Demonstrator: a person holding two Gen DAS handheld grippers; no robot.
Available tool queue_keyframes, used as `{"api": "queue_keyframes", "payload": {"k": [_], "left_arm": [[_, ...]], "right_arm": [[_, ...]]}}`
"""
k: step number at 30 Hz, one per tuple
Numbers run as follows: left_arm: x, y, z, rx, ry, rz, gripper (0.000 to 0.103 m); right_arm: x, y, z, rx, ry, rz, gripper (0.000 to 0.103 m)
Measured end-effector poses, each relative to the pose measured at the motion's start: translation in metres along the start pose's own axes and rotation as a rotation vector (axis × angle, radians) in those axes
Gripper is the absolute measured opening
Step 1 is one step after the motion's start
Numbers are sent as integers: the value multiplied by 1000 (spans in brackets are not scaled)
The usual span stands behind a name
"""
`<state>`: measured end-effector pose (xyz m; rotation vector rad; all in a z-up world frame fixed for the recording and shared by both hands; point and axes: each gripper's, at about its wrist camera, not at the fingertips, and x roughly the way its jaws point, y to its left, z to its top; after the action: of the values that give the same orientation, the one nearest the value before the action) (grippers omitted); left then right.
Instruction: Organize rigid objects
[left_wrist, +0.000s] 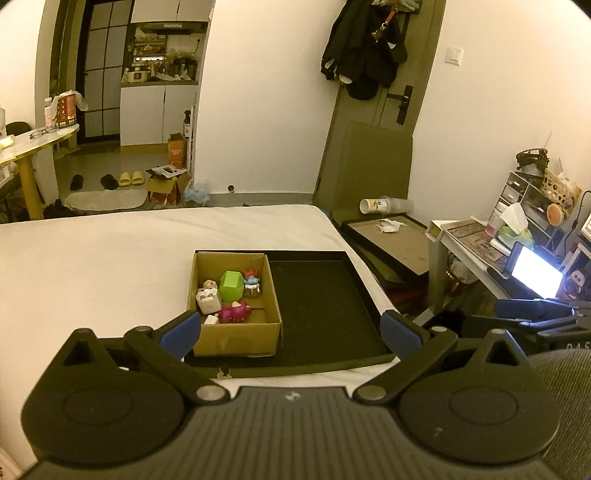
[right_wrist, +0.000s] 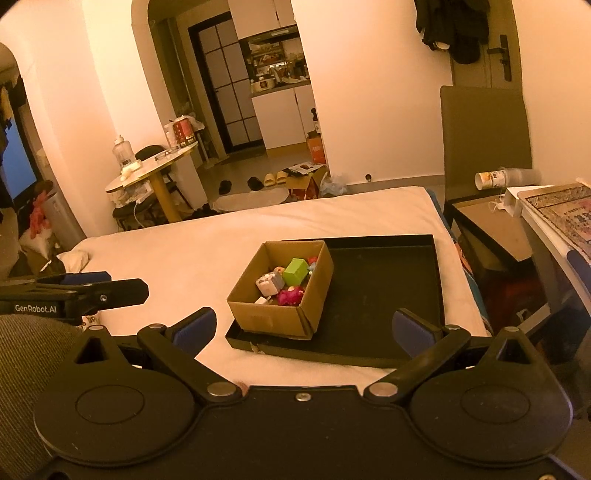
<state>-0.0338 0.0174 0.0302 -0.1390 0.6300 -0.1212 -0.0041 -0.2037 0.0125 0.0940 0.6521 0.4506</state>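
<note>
A brown cardboard box (left_wrist: 236, 332) stands in the left part of a black tray (left_wrist: 325, 302) on a white bed. Inside it lie several small toys: a green block (left_wrist: 232, 284), a white cube figure (left_wrist: 208, 300), a magenta figure (left_wrist: 234, 312) and a blue-red figure (left_wrist: 252, 282). The box (right_wrist: 273, 317), tray (right_wrist: 384, 288) and green block (right_wrist: 295, 270) also show in the right wrist view. My left gripper (left_wrist: 290, 332) is open and empty, hovering short of the tray's near edge. My right gripper (right_wrist: 303, 330) is open and empty, near the tray's front.
The white bed (left_wrist: 110, 266) extends left and far. A low brown table (left_wrist: 395, 243) and a cluttered desk with a lit screen (left_wrist: 535, 273) stand right of the bed. The other gripper's black body (right_wrist: 74, 295) shows at the left in the right wrist view.
</note>
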Motion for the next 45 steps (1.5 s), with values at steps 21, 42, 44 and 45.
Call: {"api": "queue_keyframes", "payload": {"k": [21,42,44,45], "left_arm": [[-2,4,0,-16,7,12,103],[-3,2,2,-16,11,23,103],[-3,2,3,-16,12,23,103],[-3,2,3,-16,11,23,103]], "right_arm": [[1,2,1,13,15,8,103],[1,2,0,10,15,11,103],[1,2,1,10,15,11,103],[1,2,1,10,15,11,103]]}}
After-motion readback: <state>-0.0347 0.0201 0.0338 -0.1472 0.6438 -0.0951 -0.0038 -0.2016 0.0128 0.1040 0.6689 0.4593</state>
